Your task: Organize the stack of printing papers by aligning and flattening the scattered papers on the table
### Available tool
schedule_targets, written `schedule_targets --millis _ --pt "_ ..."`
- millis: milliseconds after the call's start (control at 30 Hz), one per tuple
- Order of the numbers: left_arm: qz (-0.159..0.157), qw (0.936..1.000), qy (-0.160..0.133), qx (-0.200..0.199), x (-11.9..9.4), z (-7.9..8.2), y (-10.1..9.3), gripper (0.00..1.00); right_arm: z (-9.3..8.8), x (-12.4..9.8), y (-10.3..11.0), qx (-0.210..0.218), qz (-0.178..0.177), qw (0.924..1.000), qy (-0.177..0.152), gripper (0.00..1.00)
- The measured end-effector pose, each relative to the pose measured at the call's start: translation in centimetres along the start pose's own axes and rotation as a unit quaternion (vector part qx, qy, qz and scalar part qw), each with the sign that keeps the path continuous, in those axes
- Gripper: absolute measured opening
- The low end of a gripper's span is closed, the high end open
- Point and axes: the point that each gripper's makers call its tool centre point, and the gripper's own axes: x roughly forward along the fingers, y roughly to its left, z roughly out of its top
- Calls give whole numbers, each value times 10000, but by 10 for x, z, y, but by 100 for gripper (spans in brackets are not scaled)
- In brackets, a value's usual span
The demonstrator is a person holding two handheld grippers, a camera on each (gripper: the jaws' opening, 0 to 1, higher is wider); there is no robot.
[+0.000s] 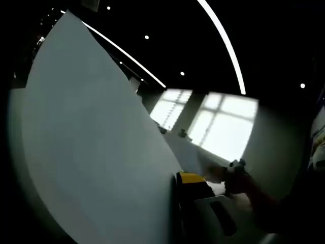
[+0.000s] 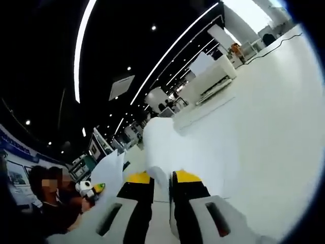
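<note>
A large white sheet of the paper stack (image 1: 91, 137) stands on edge across the left gripper view. My left gripper (image 1: 179, 179) holds its edge: one yellow-tipped finger (image 1: 192, 178) presses against the sheet, and the other is hidden behind it. In the right gripper view the white papers (image 2: 172, 142) rise between two yellow-tipped jaws. My right gripper (image 2: 161, 178) is shut on their lower edge. The left gripper (image 2: 92, 189) shows small at the lower left, at the papers' far end. The right gripper (image 1: 234, 170) appears blurred, with a hand, at the right.
The white table (image 2: 274, 127) spreads to the right in the right gripper view. A person (image 2: 45, 198) is at the lower left. Overhead are a dark ceiling with light strips (image 2: 84, 40) and bright windows (image 1: 223, 122).
</note>
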Motion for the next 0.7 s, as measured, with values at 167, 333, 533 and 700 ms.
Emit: schedule_targets --millis 167,333,533,700 --pt "0 10000 -2 1 0 0 1 9 5 -2 -1 148 95 9998 -109 11" --pt "4 10000 -6 -1 0 0 1 9 8 -5 2 256 179 9993 -221 8" --pt "7 10000 -10 -2 0 0 1 9 16 -11 10 878 506 9935 -510 8" --pt "12 10000 -6 -2 0 1 2 9 19 -13 12 1186 700 9885 -619 8"
